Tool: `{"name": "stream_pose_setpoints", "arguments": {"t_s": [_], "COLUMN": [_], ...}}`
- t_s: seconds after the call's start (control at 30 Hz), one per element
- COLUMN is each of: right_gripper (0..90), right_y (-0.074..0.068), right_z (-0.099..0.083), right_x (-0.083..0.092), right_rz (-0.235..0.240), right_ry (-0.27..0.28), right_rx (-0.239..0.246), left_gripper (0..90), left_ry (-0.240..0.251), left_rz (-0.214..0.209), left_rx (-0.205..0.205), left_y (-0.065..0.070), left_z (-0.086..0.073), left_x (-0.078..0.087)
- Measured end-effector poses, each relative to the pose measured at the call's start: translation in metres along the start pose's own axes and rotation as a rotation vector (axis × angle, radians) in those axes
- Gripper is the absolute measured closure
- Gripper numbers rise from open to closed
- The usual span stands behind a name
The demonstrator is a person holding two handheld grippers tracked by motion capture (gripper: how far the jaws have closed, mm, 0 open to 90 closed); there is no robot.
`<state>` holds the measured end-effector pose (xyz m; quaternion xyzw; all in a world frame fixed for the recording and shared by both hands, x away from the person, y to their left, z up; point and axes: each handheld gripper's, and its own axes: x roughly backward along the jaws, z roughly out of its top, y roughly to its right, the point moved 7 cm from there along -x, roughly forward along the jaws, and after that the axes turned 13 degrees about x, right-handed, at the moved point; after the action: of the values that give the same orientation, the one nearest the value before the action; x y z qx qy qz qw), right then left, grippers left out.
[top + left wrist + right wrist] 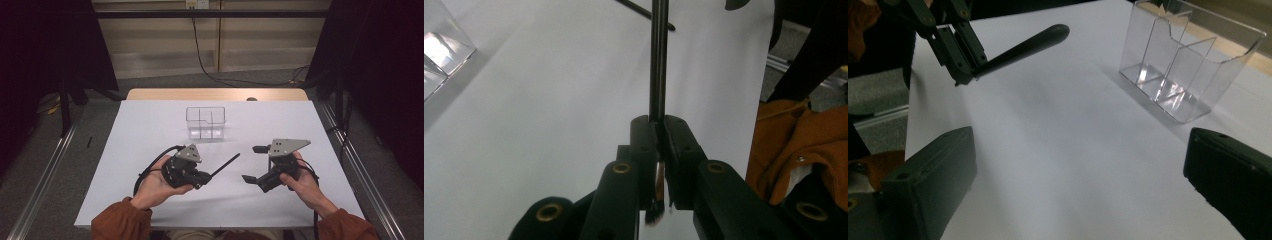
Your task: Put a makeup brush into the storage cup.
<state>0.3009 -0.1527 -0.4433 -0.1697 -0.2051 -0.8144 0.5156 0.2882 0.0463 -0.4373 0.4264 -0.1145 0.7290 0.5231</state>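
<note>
Near the organizer, the left gripper has its jaws clamped on a brush; the right gripper has its jaws wide, empty.

Recording lab, dark curtains, white table

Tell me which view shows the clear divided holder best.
The right gripper view: the clear divided holder is close, with its partitions and notched walls plain. The high view shows it whole but small on the white table. The left gripper view catches just a corner at the edge.
</note>
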Motion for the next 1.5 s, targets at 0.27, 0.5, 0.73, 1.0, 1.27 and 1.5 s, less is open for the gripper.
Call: {"name": "stream_pose_setpoints", "arguments": {"t_s": [0.27, 0.5, 0.73, 1.0, 1.27, 1.5], "right_gripper": [2.9, 3.6, 4.7, 3.8, 7.6, 17.9], "right_y": [-0.001, -0.012, -0.013, -0.009, -0.007, -0.008], "right_z": [0.0, 0.003, 0.001, 0.001, 0.001, 0.001], "right_x": [0.001, -0.005, -0.012, -0.015, -0.02, -0.026], "right_rz": [0.107, 0.227, 0.268, 0.339, 0.395, 0.443], "right_ry": [-0.098, -0.166, -0.25, -0.322, -0.432, -0.522], "right_rx": [0.018, 0.044, 0.087, 0.106, 0.151, 0.202], "left_gripper": [84.0, 83.9, 84.0, 83.9, 83.9, 83.9], "left_ry": [-0.093, -0.176, -0.225, -0.278, -0.31, -0.336], "left_rz": [-0.004, 0.005, 0.007, 0.012, 0.017, 0.023], "left_rx": [-0.029, -0.056, -0.072, -0.08, -0.089, -0.097], "left_y": [0.013, 0.011, 0.01, 0.007, 0.008, 0.009], "left_z": [0.0, 0.001, 0.004, 0.004, 0.005, 0.005], "left_x": [-0.009, -0.014, -0.016, -0.02, -0.023, -0.026]}}
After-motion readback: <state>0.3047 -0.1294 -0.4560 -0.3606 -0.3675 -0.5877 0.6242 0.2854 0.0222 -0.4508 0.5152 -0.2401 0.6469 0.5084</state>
